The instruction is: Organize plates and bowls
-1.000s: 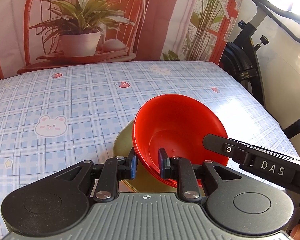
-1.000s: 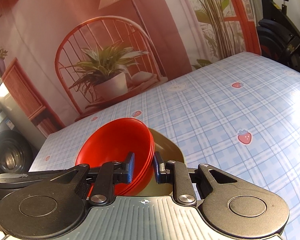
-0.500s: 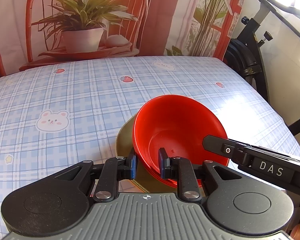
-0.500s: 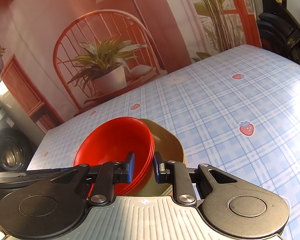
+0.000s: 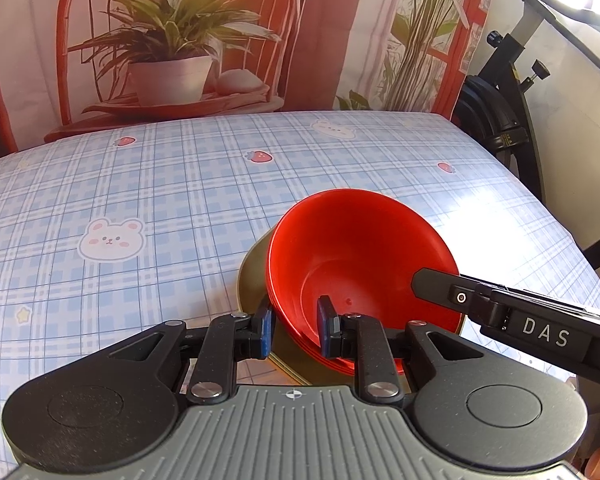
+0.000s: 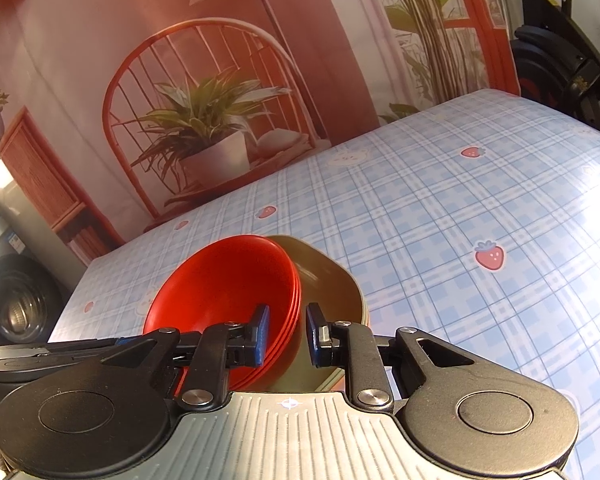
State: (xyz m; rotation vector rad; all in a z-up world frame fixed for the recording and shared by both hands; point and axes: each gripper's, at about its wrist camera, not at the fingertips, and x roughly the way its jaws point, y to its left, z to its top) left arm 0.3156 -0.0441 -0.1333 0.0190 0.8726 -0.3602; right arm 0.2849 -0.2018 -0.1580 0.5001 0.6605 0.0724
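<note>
Several nested red bowls (image 5: 360, 248) lean tilted in an olive-green plate (image 5: 252, 276) on the blue checked tablecloth (image 5: 140, 184). My left gripper (image 5: 296, 332) is shut on the near rims of the red bowls, one pad inside the top bowl and one outside above the plate. From the right, the right gripper's black finger (image 5: 440, 286) reaches over the bowl's rim. In the right wrist view the red bowls (image 6: 228, 292) lie in the olive plate (image 6: 328, 280), and my right gripper (image 6: 287, 336) is shut on their rims, its left pad inside the top bowl.
A printed backdrop of a potted plant on a red chair (image 5: 168, 60) hangs behind the table. A black exercise bike (image 5: 508, 120) stands past the table's right edge. A washing machine (image 6: 16, 312) shows at the far left.
</note>
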